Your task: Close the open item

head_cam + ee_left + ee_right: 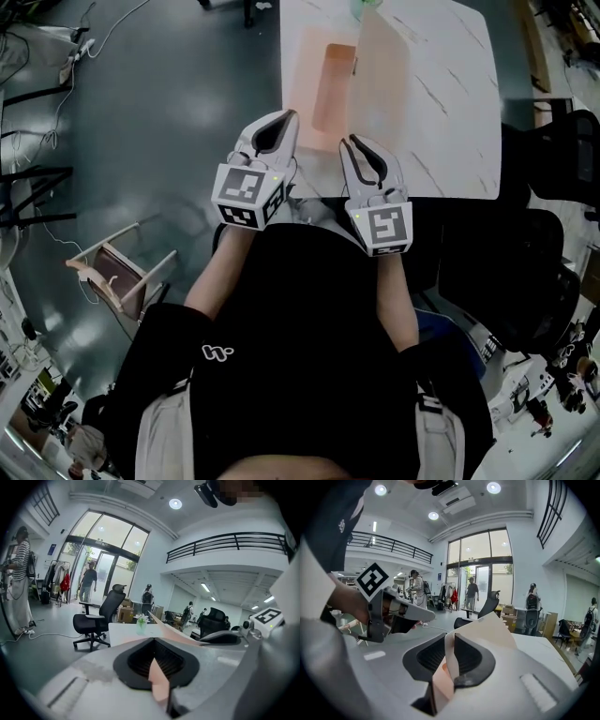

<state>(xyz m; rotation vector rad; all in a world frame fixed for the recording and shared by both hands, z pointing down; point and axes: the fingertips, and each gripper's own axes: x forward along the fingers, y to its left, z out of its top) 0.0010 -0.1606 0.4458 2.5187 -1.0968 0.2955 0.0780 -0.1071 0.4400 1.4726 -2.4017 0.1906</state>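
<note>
An open pink box [314,75] lies on the white marble table [450,112], and its pale lid [384,66] stands up along its right side. My left gripper [281,120] is at the box's near left corner. In the left gripper view this gripper [157,667] is shut on a thin pink edge [159,684]. My right gripper [354,145] is at the lid's near end. The right gripper view shows its pads [449,658] closed on the pale lid [487,630], which rises between them.
A small green vase with a flower [141,623] stands at the table's far end. A black office chair [553,159] is at the table's right, and another [98,618] is on the floor beyond. A small wooden chair [122,272] sits at my left. Several people stand in the hall.
</note>
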